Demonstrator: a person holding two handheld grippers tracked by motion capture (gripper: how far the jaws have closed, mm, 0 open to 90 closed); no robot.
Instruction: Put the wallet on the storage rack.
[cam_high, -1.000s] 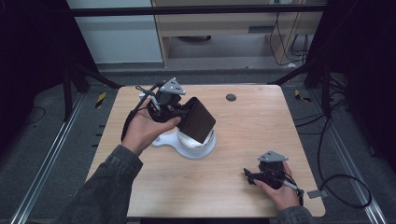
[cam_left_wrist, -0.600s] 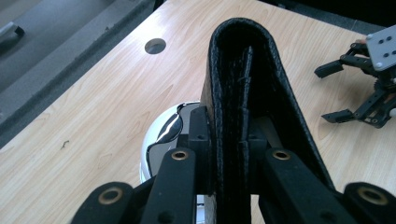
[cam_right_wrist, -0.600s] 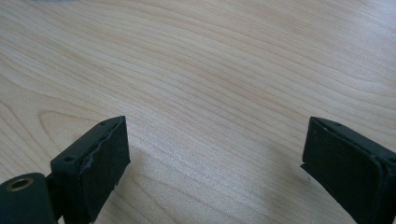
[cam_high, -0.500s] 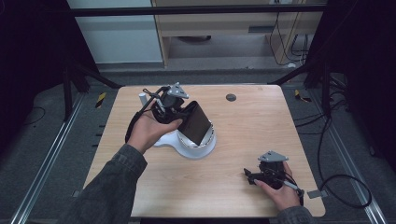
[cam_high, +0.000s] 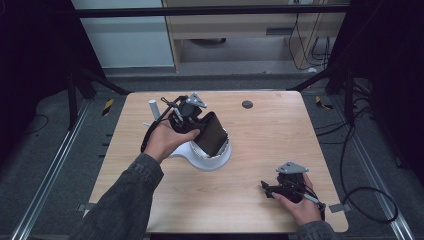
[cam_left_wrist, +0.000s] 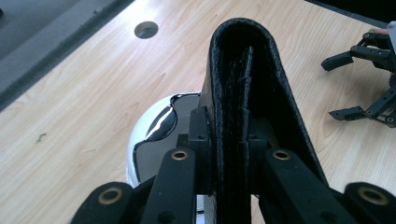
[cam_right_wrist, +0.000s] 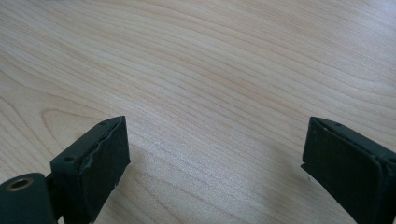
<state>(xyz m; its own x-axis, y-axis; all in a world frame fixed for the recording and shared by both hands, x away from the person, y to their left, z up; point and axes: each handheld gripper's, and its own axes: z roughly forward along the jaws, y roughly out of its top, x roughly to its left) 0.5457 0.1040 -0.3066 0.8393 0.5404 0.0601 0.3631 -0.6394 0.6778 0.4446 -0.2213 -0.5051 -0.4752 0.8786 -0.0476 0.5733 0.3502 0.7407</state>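
Right gripper: near table edge, held low over bare wood by right hand; jaws spread wide, empty. Left gripper: mid-table, in left hand; jaws clamped on black leather wallet, folded, spine outward, tilted above white round dish. White cylinder: upright behind left hand. Dark round hole: far table area.

- A lab or test workspace: a light wooden table with a round cable hole stands on grey carpet, well beyond the claw.
- Metal floor rails flank it.
- Loose black cables trail across the floor.
- Dark frame bars stand behind.
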